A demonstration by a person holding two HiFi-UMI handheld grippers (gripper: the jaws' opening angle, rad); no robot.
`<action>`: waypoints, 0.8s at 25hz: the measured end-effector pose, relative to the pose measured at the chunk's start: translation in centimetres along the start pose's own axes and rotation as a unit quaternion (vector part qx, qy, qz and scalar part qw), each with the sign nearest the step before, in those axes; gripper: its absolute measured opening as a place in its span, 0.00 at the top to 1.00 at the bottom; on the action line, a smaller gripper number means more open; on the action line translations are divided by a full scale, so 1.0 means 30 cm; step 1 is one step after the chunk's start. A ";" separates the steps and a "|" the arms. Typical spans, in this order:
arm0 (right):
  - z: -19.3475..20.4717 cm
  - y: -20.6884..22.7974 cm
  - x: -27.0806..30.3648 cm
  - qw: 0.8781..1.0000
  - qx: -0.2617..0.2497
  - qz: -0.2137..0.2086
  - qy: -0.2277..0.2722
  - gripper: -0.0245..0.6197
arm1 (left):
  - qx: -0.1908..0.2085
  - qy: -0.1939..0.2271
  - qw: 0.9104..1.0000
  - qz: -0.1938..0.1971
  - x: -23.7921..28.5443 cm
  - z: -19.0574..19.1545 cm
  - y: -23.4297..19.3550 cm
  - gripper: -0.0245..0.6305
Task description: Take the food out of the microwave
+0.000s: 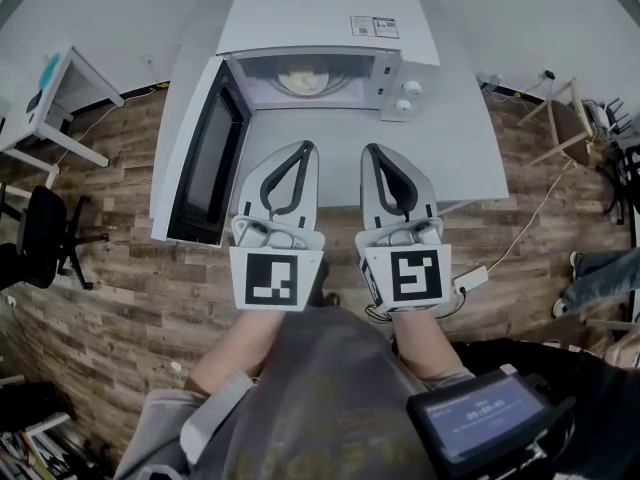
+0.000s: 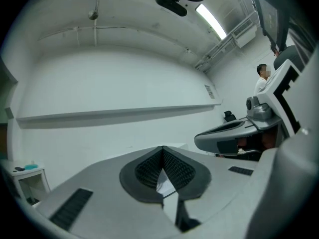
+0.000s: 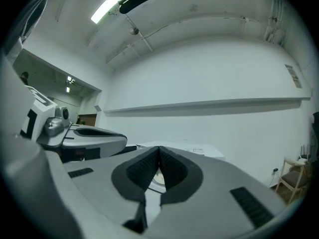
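A white microwave [image 1: 330,28] stands at the back of a white table [image 1: 470,158] with its black-windowed door [image 1: 205,163] swung open to the left. Inside the cavity lies a pale plate of food [image 1: 308,80]. My left gripper [image 1: 303,150] and right gripper [image 1: 372,152] hover side by side over the table in front of the opening, both shut and holding nothing. In the left gripper view the left gripper [image 2: 162,151] shows its pads meeting; in the right gripper view the right gripper [image 3: 159,149] does too, with the plate [image 3: 156,179] glimpsed behind them.
The microwave's two knobs [image 1: 408,96] sit on its right panel. A black office chair [image 1: 40,243] and a white side table [image 1: 55,103] stand on the wood floor at left. A wooden chair [image 1: 565,128] and cables lie at right. A person stands far off [image 2: 260,78].
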State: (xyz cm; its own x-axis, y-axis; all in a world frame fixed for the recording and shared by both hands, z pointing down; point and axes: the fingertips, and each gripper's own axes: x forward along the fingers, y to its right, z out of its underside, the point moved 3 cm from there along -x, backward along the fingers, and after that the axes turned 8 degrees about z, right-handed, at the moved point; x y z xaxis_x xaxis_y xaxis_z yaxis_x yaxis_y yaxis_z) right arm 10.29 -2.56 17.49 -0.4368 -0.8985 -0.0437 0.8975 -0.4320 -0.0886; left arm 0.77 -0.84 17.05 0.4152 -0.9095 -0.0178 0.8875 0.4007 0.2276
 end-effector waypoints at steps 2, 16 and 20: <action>0.016 -0.009 0.043 1.000 -0.003 -0.009 -0.002 0.95 | -0.006 -0.001 1.000 -0.012 0.020 0.027 -0.046 0.95; 0.153 0.015 0.410 0.998 0.005 -0.033 -0.045 0.95 | -0.053 -0.044 0.997 -0.021 0.269 0.228 -0.252 0.95; 0.154 0.009 0.536 0.998 -0.003 -0.041 -0.050 0.95 | -0.062 -0.046 0.997 -0.029 0.334 0.249 -0.343 0.95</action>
State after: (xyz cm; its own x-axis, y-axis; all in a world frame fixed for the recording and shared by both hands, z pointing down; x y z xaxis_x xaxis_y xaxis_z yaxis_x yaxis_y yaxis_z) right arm 3.80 -17.48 21.36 -0.4998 -0.8638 0.0633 0.8589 -0.5037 -0.0929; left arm -5.70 -14.89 21.80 0.3476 -0.9356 0.0623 0.9297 0.3525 0.1069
